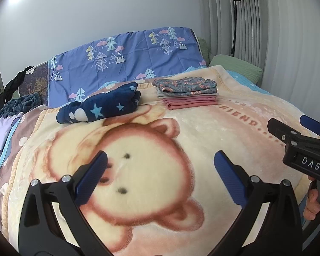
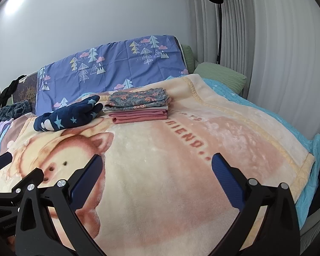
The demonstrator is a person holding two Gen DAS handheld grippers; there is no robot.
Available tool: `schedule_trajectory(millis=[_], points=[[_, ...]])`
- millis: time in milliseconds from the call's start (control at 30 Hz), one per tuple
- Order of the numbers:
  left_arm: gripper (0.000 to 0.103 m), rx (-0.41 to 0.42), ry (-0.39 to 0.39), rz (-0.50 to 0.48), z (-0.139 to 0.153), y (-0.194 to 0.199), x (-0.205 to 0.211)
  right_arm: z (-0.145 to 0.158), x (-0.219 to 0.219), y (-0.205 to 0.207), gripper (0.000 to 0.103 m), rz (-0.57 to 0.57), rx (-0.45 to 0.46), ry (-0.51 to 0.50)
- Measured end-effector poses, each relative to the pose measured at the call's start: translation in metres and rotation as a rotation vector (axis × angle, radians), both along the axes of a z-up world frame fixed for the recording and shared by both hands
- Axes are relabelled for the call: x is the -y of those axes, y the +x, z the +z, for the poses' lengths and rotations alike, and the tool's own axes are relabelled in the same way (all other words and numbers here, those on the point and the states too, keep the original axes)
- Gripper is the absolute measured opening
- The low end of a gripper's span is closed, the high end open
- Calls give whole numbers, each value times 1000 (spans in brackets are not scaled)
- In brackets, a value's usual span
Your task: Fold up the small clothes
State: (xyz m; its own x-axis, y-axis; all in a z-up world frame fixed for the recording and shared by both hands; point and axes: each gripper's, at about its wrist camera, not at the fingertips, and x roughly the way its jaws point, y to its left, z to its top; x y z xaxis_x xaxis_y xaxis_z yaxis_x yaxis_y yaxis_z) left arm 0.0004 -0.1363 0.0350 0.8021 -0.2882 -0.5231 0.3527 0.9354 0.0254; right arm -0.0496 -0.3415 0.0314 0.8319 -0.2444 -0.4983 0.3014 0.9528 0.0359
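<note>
Folded stack [image 1: 186, 92] done at far centre of the bed [image 2: 181, 170]; navy star garment [image 1: 100, 105] left of it, seemingly only bundled. Both grippers, left gripper [image 1: 160, 179] and right gripper [image 2: 156, 180], fingers apart, empty.

Black tool [image 1: 160, 177], blue ribbed pads [image 1: 91, 178], silver screws

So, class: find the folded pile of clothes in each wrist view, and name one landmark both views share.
Left wrist: pile upper centre-right, on the blanket.
Right wrist: pile upper centre-left, on the blanket.
Shared landmark: navy star bundle, just left of it.
</note>
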Motion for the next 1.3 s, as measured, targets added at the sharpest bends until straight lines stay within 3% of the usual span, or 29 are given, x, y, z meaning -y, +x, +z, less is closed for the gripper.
schedule_trajectory(millis=[1300], points=[[101, -39, -3, 31, -18, 16, 0, -18, 1, 21, 102, 21, -59, 8]])
